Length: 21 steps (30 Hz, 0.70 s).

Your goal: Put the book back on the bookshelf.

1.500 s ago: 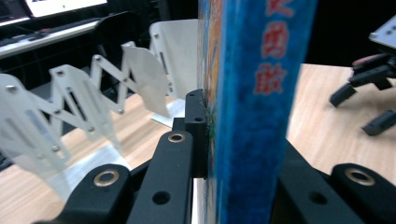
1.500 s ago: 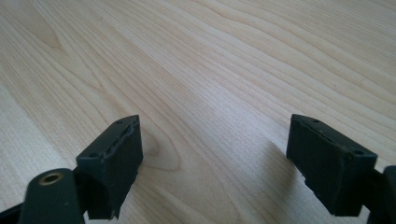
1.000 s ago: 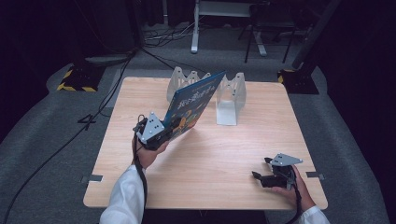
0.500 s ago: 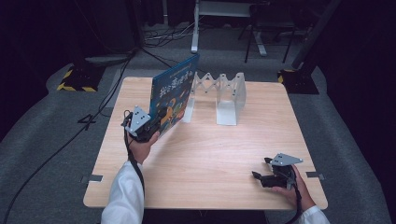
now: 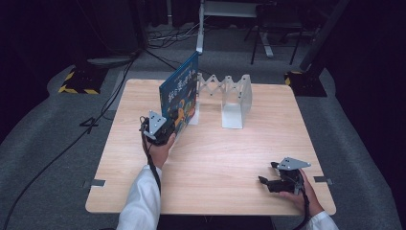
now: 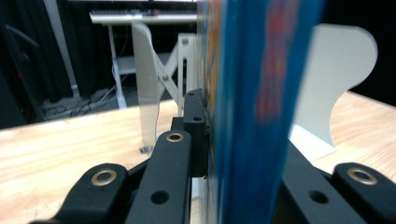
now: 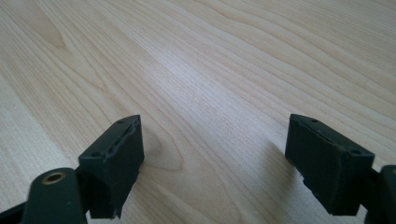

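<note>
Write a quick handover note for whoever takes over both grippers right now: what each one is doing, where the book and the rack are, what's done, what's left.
Left gripper: shut on the blue picture book, held upright on edge at the left end of the white accordion-style book rack.
Right gripper: open, holding nothing, low over the light wooden table near its front right corner.
Done: book lifted, stood upright and brought to the rack.
Left: probably seat the book against or between the rack's dividers, check that it stands alone, then release. Whether its bottom edge already touches the table I cannot tell.
</note>
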Tool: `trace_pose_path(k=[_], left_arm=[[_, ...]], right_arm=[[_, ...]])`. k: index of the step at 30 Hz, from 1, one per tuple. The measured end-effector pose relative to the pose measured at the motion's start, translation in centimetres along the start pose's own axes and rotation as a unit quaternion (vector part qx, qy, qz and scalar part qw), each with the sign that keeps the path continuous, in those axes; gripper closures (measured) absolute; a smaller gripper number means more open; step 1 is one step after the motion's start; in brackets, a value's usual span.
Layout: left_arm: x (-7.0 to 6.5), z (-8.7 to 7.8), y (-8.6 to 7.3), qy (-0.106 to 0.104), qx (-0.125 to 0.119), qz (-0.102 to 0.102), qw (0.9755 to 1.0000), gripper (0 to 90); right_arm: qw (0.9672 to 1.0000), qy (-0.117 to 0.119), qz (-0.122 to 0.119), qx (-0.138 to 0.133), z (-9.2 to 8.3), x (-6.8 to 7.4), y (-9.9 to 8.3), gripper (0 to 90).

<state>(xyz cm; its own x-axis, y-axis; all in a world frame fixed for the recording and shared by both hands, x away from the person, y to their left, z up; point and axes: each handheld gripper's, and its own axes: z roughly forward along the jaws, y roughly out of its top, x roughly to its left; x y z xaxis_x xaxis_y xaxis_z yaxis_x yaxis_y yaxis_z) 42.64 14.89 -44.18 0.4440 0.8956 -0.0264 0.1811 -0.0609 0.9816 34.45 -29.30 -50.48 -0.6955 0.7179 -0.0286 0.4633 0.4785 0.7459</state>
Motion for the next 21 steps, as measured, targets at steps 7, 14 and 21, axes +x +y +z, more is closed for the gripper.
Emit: trace_pose_path(k=[7, 14, 21], left_arm=[[-0.3, 1.4, 0.1, 0.006, 0.013, -0.002, 0.9999, 81.9], [0.1, 2.4, 0.3, 0.018, 0.013, -0.012, 0.9997, 81.9], [0.8, 3.2, 0.3, 0.048, 0.019, -0.029, 0.9983, 78.3]], right_arm=[[1.0000, 0.000, -0.001, 0.000, 0.0, 0.0, 0.0, 19.9], [1.0000, -0.004, -0.003, 0.000, 0.0, 0.1, 0.0, 19.8], [1.0000, 0.000, -0.001, 0.000, -0.1, 0.0, 0.0, 19.9]])
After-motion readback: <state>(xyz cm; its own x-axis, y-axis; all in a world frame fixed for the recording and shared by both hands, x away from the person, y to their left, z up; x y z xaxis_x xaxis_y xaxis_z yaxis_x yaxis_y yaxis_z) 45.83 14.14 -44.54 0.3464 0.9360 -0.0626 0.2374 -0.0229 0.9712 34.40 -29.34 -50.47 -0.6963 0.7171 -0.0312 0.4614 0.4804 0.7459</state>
